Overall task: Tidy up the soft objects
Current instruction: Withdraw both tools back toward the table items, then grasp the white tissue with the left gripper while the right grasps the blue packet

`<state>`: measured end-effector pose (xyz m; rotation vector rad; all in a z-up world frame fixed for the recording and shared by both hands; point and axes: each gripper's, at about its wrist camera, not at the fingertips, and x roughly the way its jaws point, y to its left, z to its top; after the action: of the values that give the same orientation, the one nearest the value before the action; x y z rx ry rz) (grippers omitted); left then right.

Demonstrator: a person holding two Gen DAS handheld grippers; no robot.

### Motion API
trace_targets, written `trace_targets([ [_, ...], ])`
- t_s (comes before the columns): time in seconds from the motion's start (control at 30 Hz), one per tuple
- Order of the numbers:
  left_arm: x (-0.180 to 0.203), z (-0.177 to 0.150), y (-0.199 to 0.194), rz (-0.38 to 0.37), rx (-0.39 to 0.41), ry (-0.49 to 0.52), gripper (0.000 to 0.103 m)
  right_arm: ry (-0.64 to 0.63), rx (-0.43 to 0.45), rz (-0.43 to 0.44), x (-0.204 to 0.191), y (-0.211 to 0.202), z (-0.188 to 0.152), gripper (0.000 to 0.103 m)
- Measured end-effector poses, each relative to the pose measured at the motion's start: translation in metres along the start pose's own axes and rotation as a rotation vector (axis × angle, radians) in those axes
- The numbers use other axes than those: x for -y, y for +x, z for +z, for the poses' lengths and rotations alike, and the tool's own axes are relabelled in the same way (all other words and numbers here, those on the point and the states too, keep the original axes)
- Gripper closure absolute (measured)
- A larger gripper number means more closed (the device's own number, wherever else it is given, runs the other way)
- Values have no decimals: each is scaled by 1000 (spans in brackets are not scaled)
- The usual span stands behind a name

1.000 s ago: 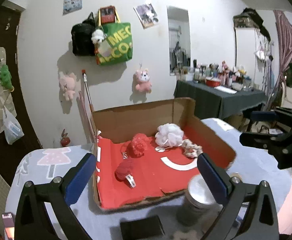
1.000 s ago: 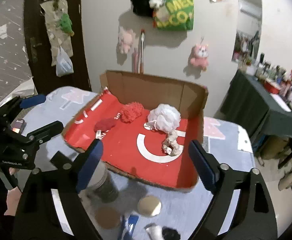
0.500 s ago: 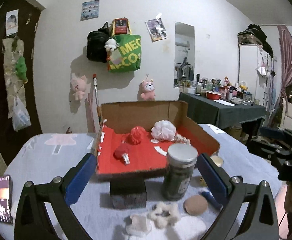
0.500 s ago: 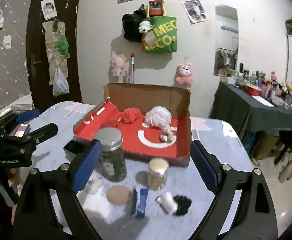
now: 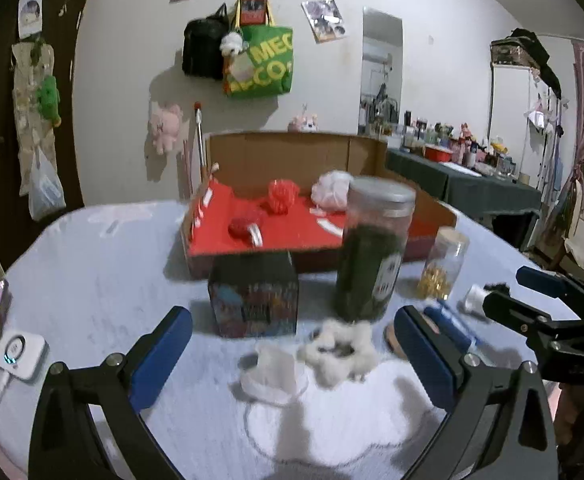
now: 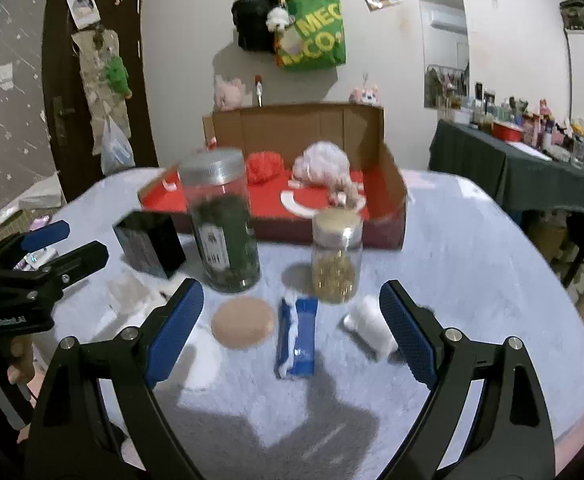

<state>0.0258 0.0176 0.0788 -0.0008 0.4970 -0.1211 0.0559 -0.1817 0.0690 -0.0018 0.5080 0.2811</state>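
Claws hover wide apart and empty: left claw (image 5: 292, 354) above a fluffy white scrunchie (image 5: 337, 350) on the fuzzy pale table (image 6: 471, 240) (blurred, mind you), right claw (image 6: 292, 322) over a round tan sponge (image 6: 242, 323). Cardboard box (image 6: 391, 168) behind holds frilly red and white puffs.

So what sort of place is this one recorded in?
Most likely a lived-in home room, perhaps a bedroom: plush toys and a green tote bag hang on the wall, and a side table is crowded with bottles.
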Motion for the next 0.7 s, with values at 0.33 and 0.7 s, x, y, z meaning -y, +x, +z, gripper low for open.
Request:
trace_targets([
  [0.33,-3,-23,6,17,-23,1,0,8,-4,-22,-3,10,-23,12],
  [0.7,-15,-27,22,25,-71,-11,0,52,-35,4,6,24,-27,13],
])
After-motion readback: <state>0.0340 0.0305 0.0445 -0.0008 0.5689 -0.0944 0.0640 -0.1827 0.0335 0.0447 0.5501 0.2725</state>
